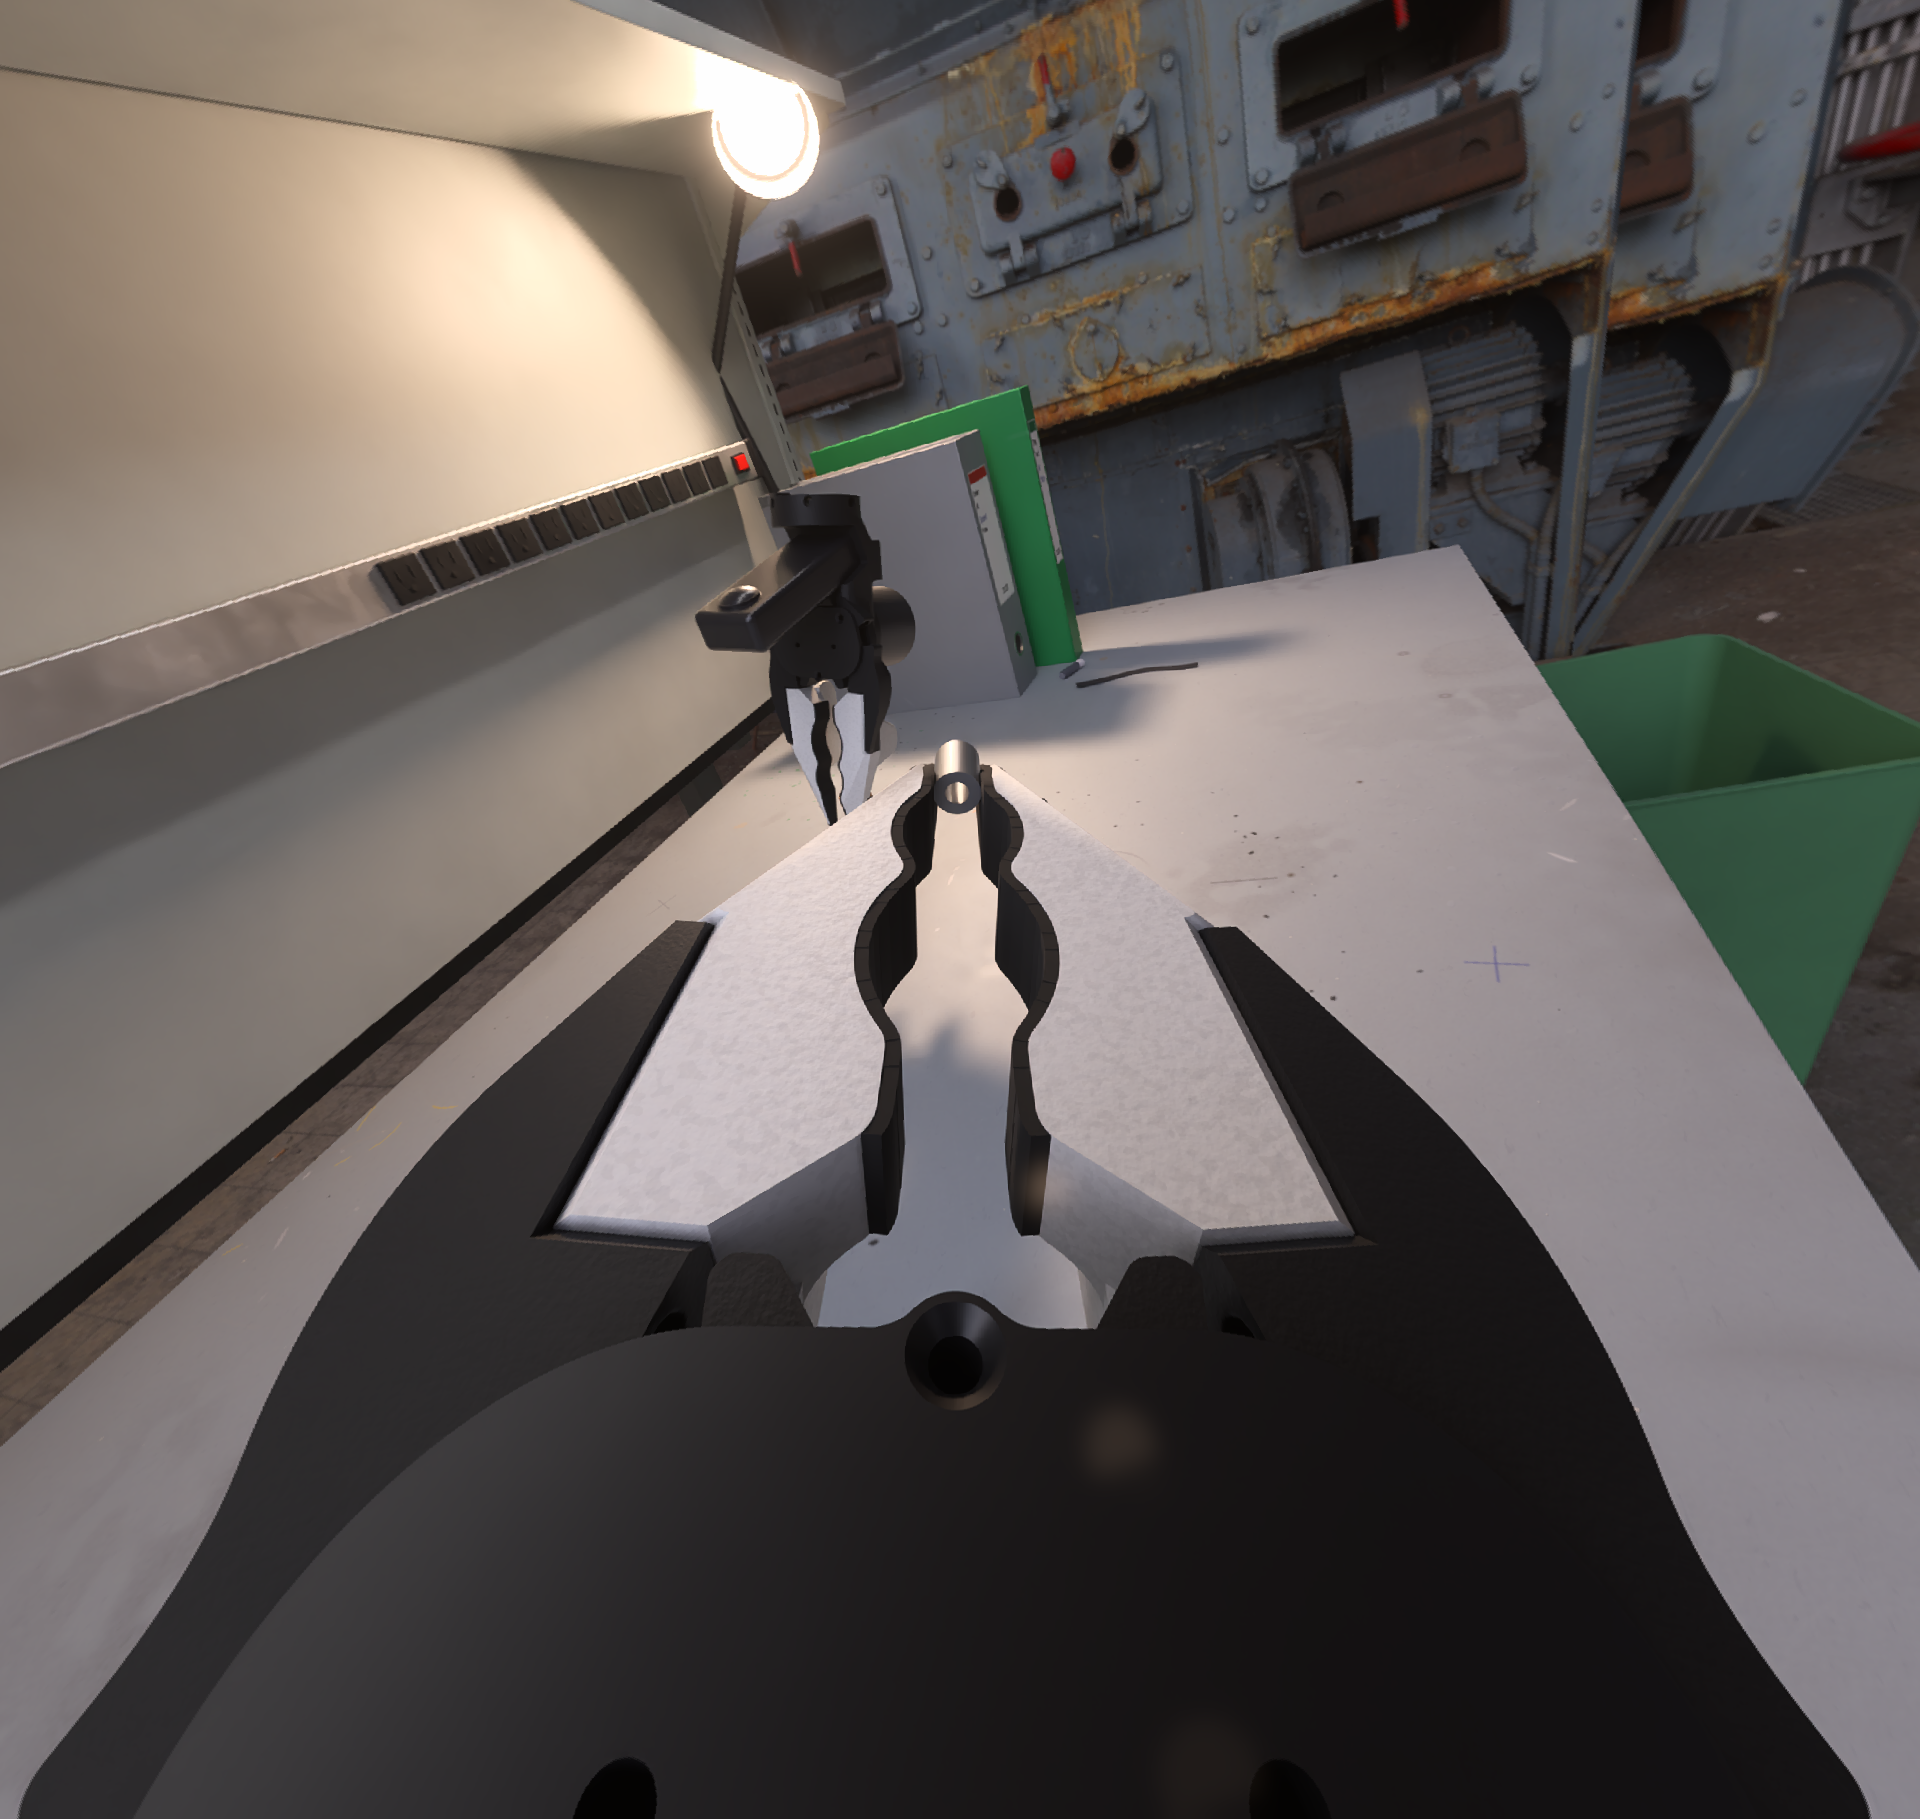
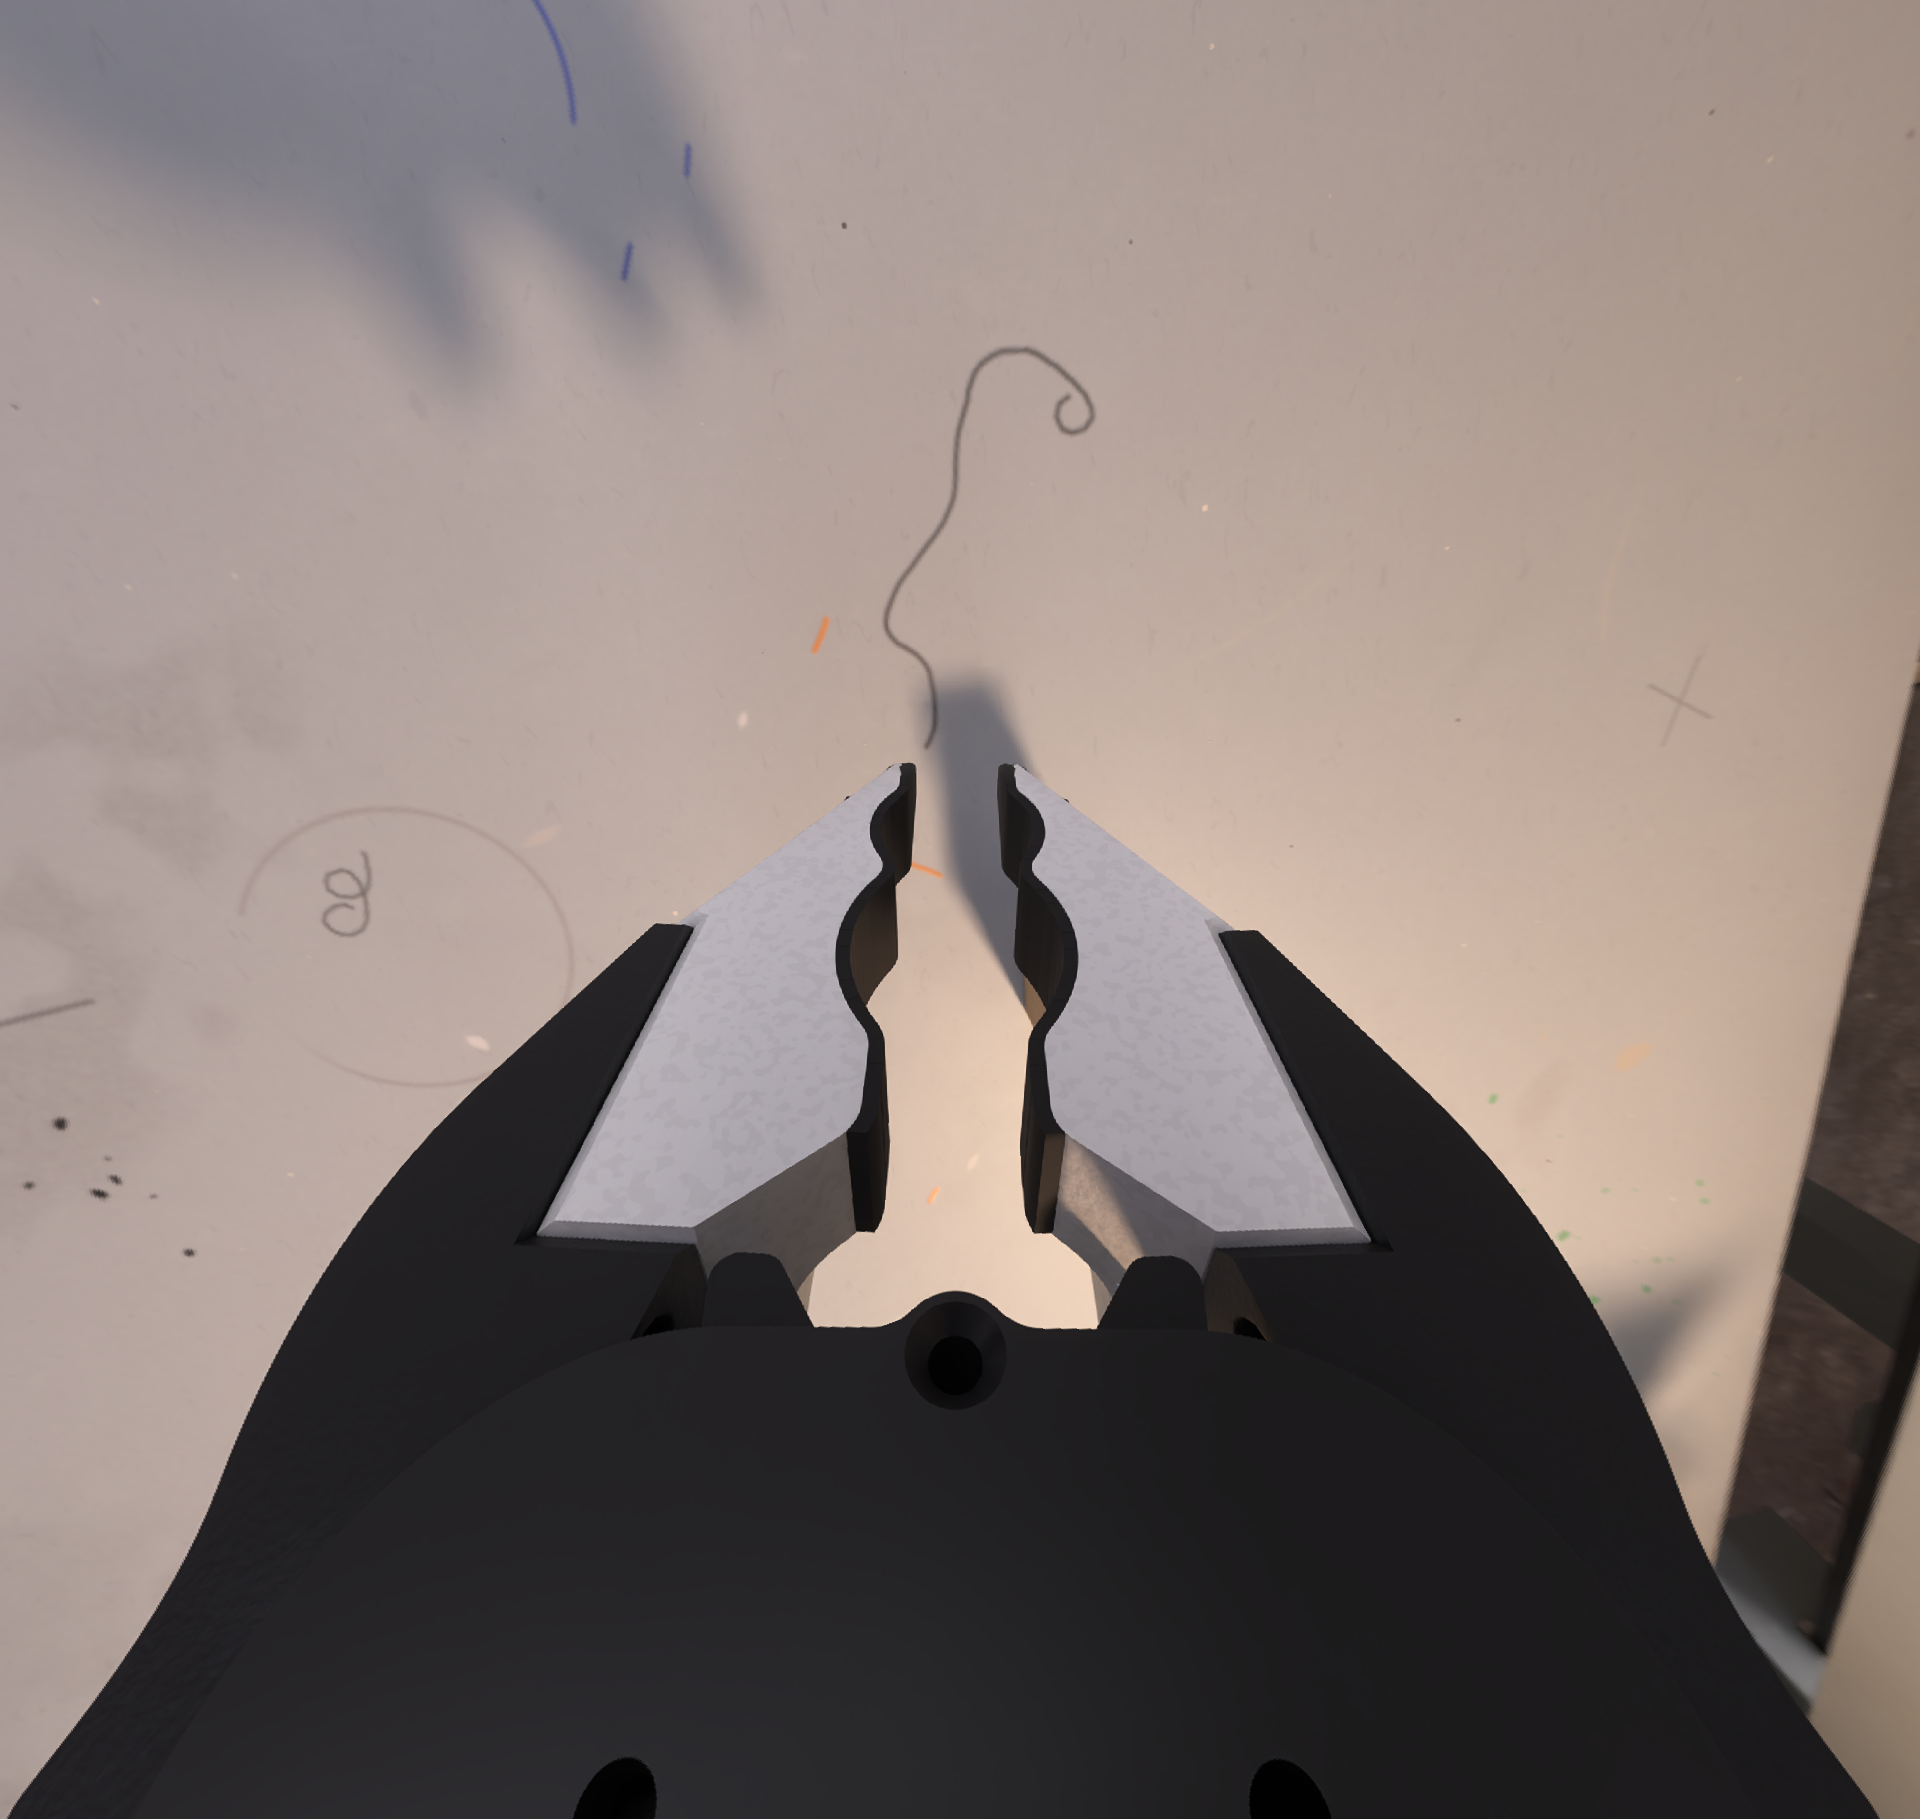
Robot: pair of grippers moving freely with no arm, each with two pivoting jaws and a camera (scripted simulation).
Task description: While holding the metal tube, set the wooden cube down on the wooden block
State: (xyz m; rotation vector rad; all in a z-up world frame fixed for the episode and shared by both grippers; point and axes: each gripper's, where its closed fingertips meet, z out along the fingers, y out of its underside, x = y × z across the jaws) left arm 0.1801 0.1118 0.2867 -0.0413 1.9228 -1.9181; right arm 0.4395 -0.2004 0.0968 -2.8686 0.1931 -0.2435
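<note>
My left gripper is shut on a short metal tube, held at the fingertips above the grey table, its open end facing the camera. My right gripper points down at the table, its jaws a little apart with nothing between them. It also shows in the left wrist view, just left of and beyond the tube, fingers pointing down. No wooden cube or wooden block shows in either view.
A grey binder and a green binder stand at the table's far end. A green bin sits beside the table's right edge. A wall with a power strip runs along the left. The table edge lies right of my right gripper.
</note>
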